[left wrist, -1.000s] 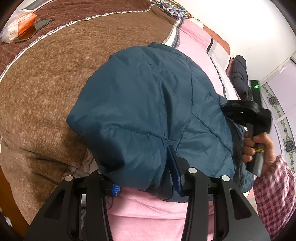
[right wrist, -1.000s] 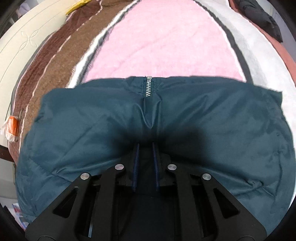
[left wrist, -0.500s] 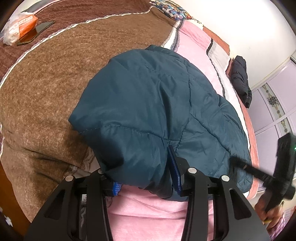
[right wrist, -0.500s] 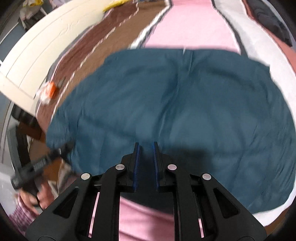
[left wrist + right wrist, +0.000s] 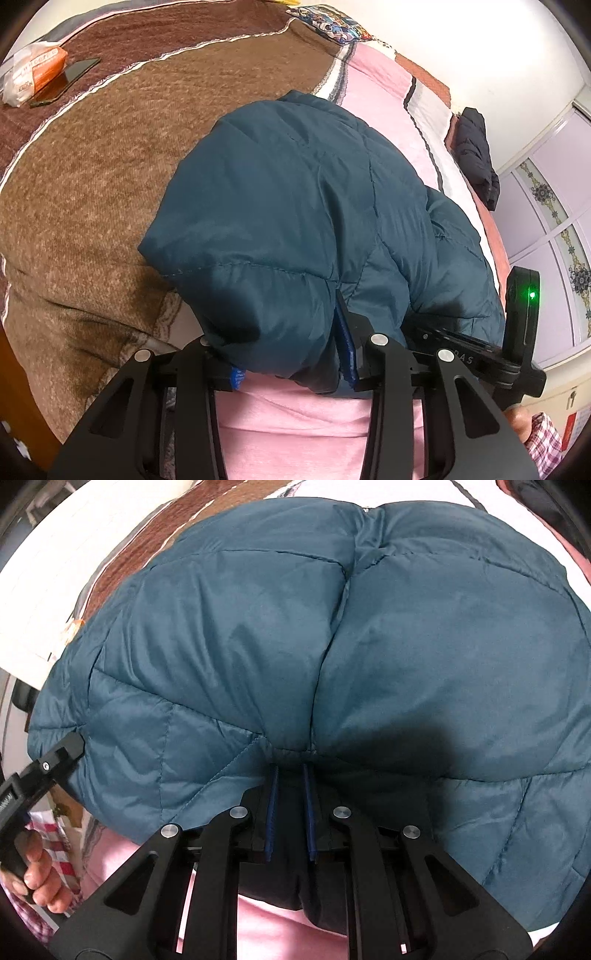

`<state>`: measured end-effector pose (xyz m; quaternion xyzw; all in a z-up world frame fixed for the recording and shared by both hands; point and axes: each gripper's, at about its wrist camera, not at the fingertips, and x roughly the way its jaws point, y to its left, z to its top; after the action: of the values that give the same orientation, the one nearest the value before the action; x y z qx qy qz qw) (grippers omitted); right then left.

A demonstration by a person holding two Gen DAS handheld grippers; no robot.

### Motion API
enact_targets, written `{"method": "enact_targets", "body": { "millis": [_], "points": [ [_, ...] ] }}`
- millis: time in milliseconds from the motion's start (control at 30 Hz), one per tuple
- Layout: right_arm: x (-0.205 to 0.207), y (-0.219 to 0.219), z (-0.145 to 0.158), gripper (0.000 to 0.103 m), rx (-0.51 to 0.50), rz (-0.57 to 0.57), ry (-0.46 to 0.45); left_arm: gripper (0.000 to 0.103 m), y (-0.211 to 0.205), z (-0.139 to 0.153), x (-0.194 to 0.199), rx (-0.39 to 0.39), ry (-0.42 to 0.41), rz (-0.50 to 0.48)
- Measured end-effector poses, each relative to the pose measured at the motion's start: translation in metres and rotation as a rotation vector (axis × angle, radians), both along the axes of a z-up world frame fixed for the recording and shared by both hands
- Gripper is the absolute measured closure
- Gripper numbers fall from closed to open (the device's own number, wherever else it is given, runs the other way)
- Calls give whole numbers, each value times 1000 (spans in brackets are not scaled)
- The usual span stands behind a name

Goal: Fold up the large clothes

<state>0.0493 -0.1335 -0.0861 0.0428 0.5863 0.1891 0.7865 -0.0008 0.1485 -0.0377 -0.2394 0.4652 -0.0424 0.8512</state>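
Observation:
A dark teal quilted puffer jacket (image 5: pixel 303 221) lies folded on the bed; it fills the right wrist view (image 5: pixel 369 646) with its zipper line running up the middle. My left gripper (image 5: pixel 291 354) is shut on a thick corner of the jacket, which bulges between its blue pads. My right gripper (image 5: pixel 290 775) is at the near edge of the jacket, with the fabric bunched between its nearly closed blue pads. The right gripper's body also shows in the left wrist view (image 5: pixel 517 332), and the left gripper shows in the right wrist view (image 5: pixel 44 771).
The bed has a brown blanket (image 5: pixel 92 184) and a pink blanket (image 5: pixel 295 424). An orange packet (image 5: pixel 33 70) and a phone (image 5: pixel 70 79) lie far left. A black garment (image 5: pixel 476 155) lies at the far end. Purple wardrobe doors (image 5: pixel 554 206) stand on the right.
My right gripper let go of the jacket, swung off it, and has come back onto its near edge beside my left gripper. The jacket now lies folded over. My left gripper kept its hold.

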Motion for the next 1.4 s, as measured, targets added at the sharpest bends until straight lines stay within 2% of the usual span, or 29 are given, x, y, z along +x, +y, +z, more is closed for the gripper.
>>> {"method": "enact_targets", "body": {
  "millis": [133,300,367,533,700,867,1000,1133,1267,1400],
  "points": [
    [-1,-5,15,91,46,-19,20,68,-4,5,-1,30,-14,6],
    [-29,-22,58,91,56,-2,-75,73,-1,11,-1,29,-31,8],
    [-41,-31,61,90,71,-13,-67,75,-6,16,-3,53,-49,1],
    [-62,-38,38,90,80,-32,-1,77,-15,30,-9,85,-98,-13],
    [-54,-35,3,90,74,-59,68,77,-34,49,-11,139,-144,-60],
    [-45,-40,-6,90,110,-74,101,77,-55,62,-15,207,-195,-92],
    [-49,-43,0,90,101,-68,83,77,-63,72,-16,233,-221,-104],
    [-54,-71,40,90,167,-101,-37,77,-65,80,-16,239,-234,-116],
    [-51,-123,70,88,161,-237,-137,78,-73,84,-18,263,-256,-129],
    [-45,-160,62,88,131,-338,-128,78,-85,93,-18,274,-280,-148]
  ]
}}
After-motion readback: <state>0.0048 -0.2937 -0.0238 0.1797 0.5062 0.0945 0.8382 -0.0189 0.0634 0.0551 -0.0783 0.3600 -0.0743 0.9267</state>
